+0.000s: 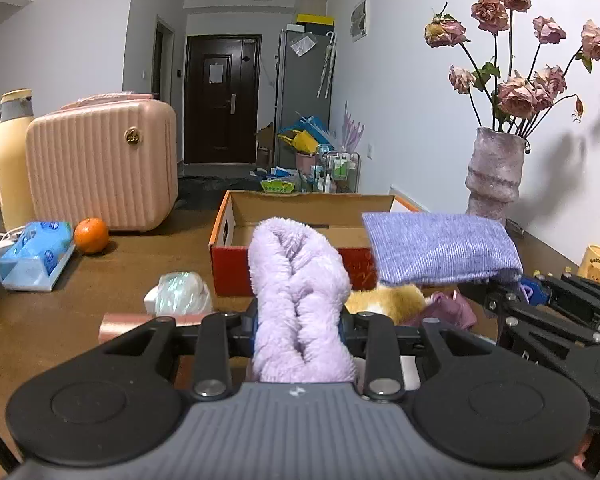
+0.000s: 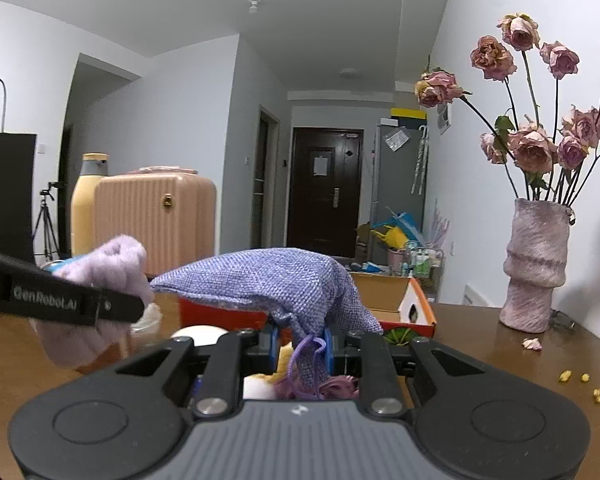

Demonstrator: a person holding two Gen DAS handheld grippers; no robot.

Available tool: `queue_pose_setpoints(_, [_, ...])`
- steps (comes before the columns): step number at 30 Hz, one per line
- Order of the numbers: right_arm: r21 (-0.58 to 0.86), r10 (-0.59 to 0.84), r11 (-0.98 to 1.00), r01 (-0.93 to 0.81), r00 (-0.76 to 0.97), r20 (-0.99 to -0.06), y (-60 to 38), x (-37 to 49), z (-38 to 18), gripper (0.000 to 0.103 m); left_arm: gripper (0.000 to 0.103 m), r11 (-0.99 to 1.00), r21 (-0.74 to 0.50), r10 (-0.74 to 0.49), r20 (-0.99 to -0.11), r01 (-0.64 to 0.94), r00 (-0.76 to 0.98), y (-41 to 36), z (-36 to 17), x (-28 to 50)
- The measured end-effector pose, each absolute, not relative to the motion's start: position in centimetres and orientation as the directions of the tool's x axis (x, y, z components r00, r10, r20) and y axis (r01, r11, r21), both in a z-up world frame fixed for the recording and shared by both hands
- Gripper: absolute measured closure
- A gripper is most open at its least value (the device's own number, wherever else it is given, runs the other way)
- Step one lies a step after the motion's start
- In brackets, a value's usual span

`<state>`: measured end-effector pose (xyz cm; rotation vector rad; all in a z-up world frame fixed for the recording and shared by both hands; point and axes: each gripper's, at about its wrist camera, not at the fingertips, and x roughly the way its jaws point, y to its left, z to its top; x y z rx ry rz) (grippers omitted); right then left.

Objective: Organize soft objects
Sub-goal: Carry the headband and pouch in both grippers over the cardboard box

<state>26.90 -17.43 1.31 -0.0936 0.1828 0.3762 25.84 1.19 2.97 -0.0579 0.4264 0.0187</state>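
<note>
My left gripper (image 1: 299,328) has its jaws clamped on the fleece (image 1: 296,292); my right gripper (image 2: 300,350) has its jaws clamped on the pouch (image 2: 268,280); the box (image 1: 300,216) sits at 12 o'clock.

The right gripper (image 2: 300,346) pinches the gathered neck of a purple woven drawstring pouch (image 2: 268,280), whose body lifts up and spreads in front of an open cardboard box (image 2: 414,308) with a red outer wall. At the left, the left gripper (image 2: 80,304) clamps a fluffy lilac towel (image 2: 100,268). A pink vase (image 2: 536,264) holding 10 or so dried roses (image 2: 536,148) stands near the table's (image 2: 480,344) right edge, with yellow bits scattered on the wood closer in. A pink ribbed case (image 2: 156,220) stands at the table's far left.
</note>
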Motion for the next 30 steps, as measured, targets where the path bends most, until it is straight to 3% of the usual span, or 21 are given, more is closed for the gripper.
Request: queue_pose_setpoints(30, [-0.012, 0.309, 0.948, -0.319, 0.928, -0.207, -19.0, 39.1, 3.1, 0.083, 0.071, 0.995, -0.087, 0.015, -0.349, -0.049, 0.937, 1.3, 4.6, 38.0])
